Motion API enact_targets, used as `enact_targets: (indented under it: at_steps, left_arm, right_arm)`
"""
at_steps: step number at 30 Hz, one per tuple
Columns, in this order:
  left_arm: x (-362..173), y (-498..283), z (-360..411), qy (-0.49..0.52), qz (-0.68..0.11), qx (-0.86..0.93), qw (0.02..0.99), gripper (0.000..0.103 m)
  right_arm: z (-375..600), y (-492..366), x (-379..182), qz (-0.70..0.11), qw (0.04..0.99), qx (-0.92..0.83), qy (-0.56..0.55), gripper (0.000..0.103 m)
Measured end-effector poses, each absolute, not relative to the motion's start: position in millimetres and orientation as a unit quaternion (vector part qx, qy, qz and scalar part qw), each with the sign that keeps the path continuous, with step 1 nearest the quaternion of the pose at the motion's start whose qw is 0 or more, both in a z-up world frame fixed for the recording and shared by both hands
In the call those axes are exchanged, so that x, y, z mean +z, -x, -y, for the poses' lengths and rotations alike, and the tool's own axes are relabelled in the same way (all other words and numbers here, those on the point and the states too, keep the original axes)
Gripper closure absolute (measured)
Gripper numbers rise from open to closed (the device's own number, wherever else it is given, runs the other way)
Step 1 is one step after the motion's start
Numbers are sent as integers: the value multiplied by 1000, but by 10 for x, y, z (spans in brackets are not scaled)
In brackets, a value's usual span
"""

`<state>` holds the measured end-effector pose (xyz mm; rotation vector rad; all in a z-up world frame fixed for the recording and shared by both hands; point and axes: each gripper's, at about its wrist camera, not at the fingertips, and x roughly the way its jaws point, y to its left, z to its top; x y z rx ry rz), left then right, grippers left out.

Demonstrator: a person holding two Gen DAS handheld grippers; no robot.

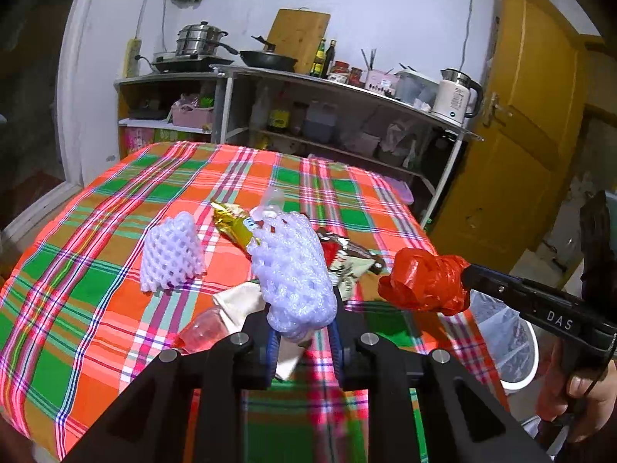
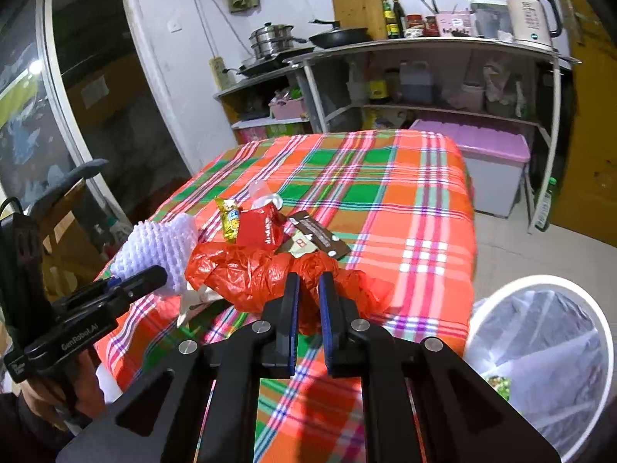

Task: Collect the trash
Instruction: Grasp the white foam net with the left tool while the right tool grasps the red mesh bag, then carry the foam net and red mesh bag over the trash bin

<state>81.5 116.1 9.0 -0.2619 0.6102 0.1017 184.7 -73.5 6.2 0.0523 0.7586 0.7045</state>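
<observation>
My left gripper (image 1: 304, 333) is shut on a white foam fruit net (image 1: 293, 270), lifted just above the plaid table (image 1: 96, 270). My right gripper (image 2: 309, 283) is shut on a crumpled red plastic bag (image 2: 250, 274), also held off the cloth. In the left wrist view the right gripper (image 1: 472, 276) holds the red bag (image 1: 424, 285) beside the net. On the table lie a second foam net (image 1: 169, 258), a gold wrapper (image 1: 231, 220), a red pack (image 2: 258, 227), a brown wrapper (image 2: 316, 237), a clear cup (image 1: 273, 200) and a small bottle (image 1: 200, 332).
A white bin (image 2: 540, 278) lined with a clear bag stands on the floor off the table's right corner. Behind the table are metal shelves (image 2: 424, 44) with pans and a kettle (image 2: 528, 11). A pink-lidded box (image 2: 486, 142) and a yellow door (image 1: 520, 115) are to the right.
</observation>
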Motion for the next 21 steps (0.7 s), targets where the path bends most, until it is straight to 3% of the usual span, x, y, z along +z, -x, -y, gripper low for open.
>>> enact_targets:
  at_steps: [21]
  left_arm:
    - [250,-813,-231,81,-308,-48,947,81]
  right_arm:
    - [1731,-1475,230,-338,901,263,-65,93]
